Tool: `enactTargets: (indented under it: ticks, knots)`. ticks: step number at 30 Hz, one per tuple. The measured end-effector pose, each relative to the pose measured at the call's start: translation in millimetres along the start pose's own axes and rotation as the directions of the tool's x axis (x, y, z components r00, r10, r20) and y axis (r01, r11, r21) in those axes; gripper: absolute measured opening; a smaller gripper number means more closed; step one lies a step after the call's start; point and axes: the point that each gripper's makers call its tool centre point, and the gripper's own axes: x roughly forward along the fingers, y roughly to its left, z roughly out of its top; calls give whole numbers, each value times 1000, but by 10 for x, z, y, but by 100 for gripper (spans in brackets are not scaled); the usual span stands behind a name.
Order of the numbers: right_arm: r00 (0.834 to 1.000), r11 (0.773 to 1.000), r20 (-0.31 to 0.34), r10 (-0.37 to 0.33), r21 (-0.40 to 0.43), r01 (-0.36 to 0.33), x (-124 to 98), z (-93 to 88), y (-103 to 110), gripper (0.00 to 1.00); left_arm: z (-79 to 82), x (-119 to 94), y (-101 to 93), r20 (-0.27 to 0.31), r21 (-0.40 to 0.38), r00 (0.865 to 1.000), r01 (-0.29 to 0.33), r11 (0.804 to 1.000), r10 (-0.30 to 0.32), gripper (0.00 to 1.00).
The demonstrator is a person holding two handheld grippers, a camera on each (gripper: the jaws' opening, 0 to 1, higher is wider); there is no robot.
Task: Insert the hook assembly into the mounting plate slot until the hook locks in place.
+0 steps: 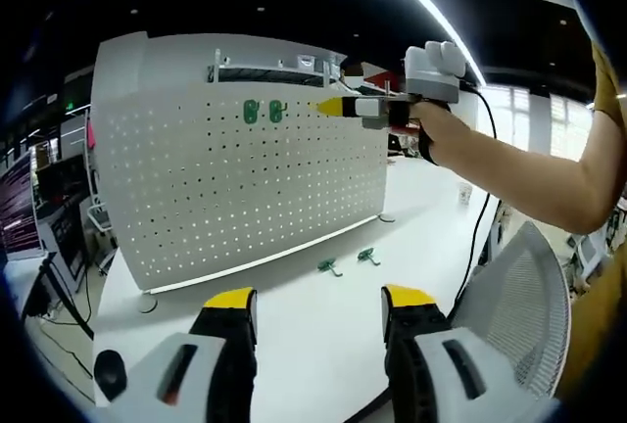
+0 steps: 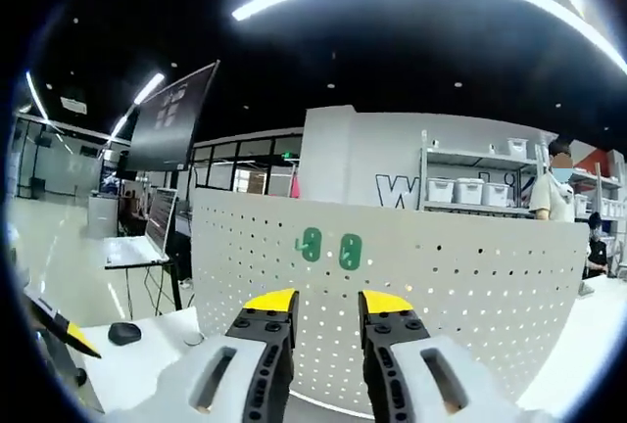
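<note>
Left gripper view: left gripper (image 1: 318,307), jaws parted and empty, above the white table (image 1: 323,345); two green hooks (image 1: 348,262) lie before the upright white pegboard (image 1: 245,173), two more green hooks (image 1: 263,111) hang on it; right gripper (image 1: 338,107) at the board's upper edge, jaw state unclear. Right gripper view: right gripper (image 2: 326,303), jaws narrowly parted, empty, facing the mounted hooks (image 2: 330,248)

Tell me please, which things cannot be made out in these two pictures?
- Left gripper view: whether the right gripper near the pegboard holds a hook; its tips are too small.
- Left gripper view: the shape of two green hooks on the table; too small.
- Right gripper view: how the two green hooks on the board are locked; too small.
- Right gripper view: the pegboard's base, hidden behind the right gripper.
</note>
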Motion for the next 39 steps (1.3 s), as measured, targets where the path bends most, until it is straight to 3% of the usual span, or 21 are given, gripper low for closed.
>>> enactTargets:
  ticks: [5,13,17,23,26,29,33,39]
  knots:
    - [999,999,-20,29,15,-28,-147,-32,15,23,24,35,-21,5,3,1000,9,1000,-9,53]
    - [989,990,-42,139,-18,-139,-306,-63,167,26,26,82,-40,1,14,1000,18,1000,-18,53]
    - [971,973,-61,231,-15,-232,-385,-106,317,27,36,95,-45,9,10,1000,23,1000,-23,53]
    - [945,948,-89,314,77,-308,-594,-205,431,33,29,120,-84,7,14,999,33,999,-33,53]
    - [939,944,-102,327,75,-321,-698,-224,437,32,35,131,-103,11,13,999,38,999,-38,53]
    - [923,924,-89,375,122,-364,-814,-209,517,34,31,146,-119,7,17,999,42,999,-42,53]
    - [910,902,-81,406,196,-385,-913,-241,557,39,39,183,-153,0,27,998,56,998,-56,53]
    - [902,906,-141,407,189,-379,-1068,-414,558,46,76,209,-170,6,35,998,66,997,-67,53]
